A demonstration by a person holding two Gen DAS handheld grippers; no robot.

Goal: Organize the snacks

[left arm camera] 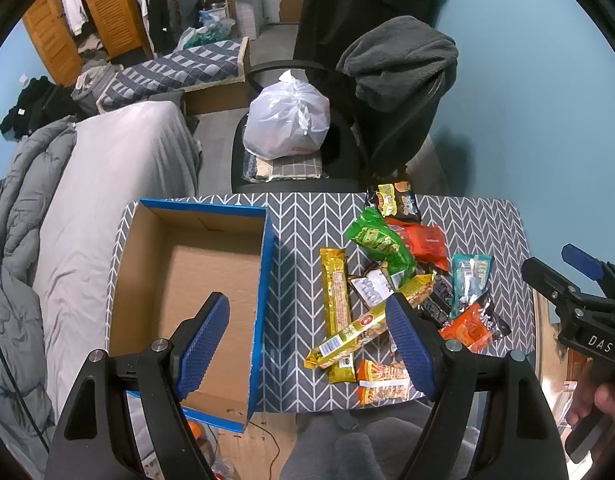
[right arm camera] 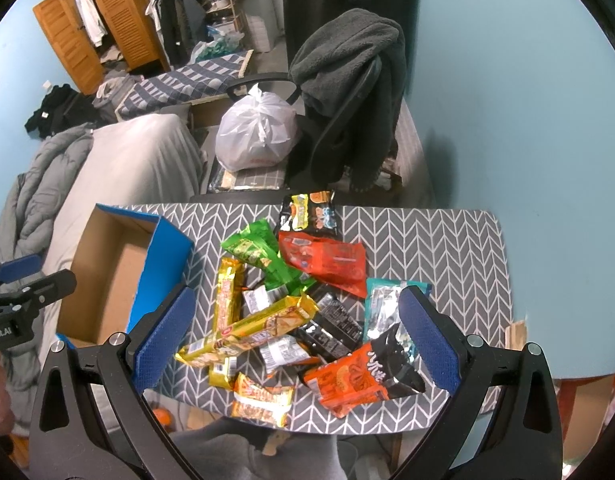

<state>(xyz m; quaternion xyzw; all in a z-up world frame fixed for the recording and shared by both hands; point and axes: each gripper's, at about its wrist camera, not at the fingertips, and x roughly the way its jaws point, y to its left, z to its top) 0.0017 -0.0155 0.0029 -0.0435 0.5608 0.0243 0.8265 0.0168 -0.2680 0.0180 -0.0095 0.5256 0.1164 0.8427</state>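
Note:
A pile of snack packets lies on a grey chevron-patterned table (left arm camera: pixel 307 216): two long yellow bars (left arm camera: pixel 336 292), a green bag (left arm camera: pixel 381 240), a red bag (left arm camera: pixel 425 242), an orange bag (left arm camera: pixel 471 326) and others. An empty blue-edged cardboard box (left arm camera: pixel 187 280) stands at the table's left. My left gripper (left arm camera: pixel 307 316) is open and empty above the box's right wall. My right gripper (right arm camera: pixel 295 312) is open and empty above the pile (right arm camera: pixel 291 312); the box (right arm camera: pixel 119 280) is to its left.
An office chair (left arm camera: pixel 347 148) with a dark fleece and a white plastic bag (left arm camera: pixel 287 120) stands behind the table. A bed with grey covers (left arm camera: pixel 87 200) lies to the left. The blue wall (left arm camera: pixel 527 100) is on the right.

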